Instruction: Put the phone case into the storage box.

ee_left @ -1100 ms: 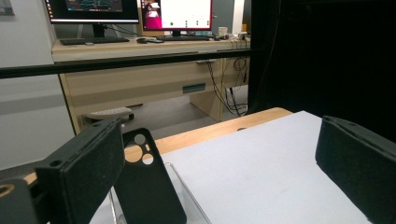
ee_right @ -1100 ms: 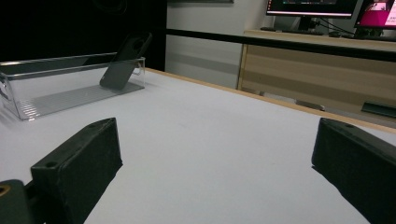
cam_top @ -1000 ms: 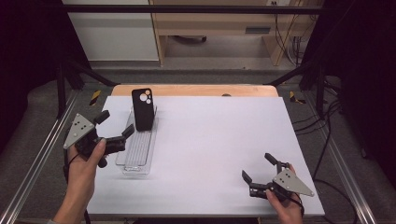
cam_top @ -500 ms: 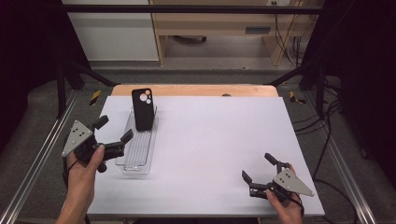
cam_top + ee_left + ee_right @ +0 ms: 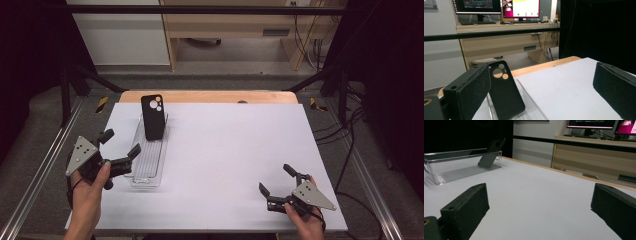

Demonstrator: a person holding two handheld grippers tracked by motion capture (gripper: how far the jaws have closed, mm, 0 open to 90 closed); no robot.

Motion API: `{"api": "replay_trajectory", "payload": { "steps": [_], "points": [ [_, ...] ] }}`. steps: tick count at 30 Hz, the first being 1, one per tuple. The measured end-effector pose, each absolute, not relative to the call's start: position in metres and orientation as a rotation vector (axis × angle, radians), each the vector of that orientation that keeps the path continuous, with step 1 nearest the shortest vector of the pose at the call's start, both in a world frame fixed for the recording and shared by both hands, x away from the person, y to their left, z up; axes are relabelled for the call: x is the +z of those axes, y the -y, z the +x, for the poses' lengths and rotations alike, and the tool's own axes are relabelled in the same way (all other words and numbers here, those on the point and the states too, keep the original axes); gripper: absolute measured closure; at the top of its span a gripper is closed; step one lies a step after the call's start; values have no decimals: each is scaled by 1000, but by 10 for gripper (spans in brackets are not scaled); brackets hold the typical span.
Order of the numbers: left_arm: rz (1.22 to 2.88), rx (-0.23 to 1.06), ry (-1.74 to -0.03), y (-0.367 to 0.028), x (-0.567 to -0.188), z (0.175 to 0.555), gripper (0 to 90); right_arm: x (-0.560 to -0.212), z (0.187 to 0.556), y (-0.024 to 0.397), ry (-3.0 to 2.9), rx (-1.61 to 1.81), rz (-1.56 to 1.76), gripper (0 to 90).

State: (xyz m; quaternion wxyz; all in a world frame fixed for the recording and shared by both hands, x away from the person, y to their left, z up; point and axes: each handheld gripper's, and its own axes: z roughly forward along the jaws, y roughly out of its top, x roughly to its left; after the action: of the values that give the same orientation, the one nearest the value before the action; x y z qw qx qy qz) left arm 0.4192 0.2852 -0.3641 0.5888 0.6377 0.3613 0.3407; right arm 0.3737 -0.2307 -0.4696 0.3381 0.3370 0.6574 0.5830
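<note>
Beside the clear tray (image 5: 150, 165), left gripper (image 5: 120, 150) gapes; phone case (image 5: 152, 117) leans inside.

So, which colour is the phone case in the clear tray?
Black. The phone case shows best in the left gripper view.

High view overhead; tool views low, sharing tray (image 5: 150, 165).

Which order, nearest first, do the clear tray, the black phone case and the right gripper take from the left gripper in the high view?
From the left gripper:
1. Clear tray, right beside its open jaws.
2. Black phone case, leaning upright at the tray's far end.
3. Right gripper, across the table near the front right corner.
</note>
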Motion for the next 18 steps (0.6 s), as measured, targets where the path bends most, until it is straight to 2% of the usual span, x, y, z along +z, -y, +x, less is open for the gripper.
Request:
{"api": "replay_trajectory", "payload": {
  "steps": [18],
  "points": [
    [1460, 816, -843, -299, -382, 406, 8, -470, 374, 231, -1714, 1515, 881, 21]
  ]
}}
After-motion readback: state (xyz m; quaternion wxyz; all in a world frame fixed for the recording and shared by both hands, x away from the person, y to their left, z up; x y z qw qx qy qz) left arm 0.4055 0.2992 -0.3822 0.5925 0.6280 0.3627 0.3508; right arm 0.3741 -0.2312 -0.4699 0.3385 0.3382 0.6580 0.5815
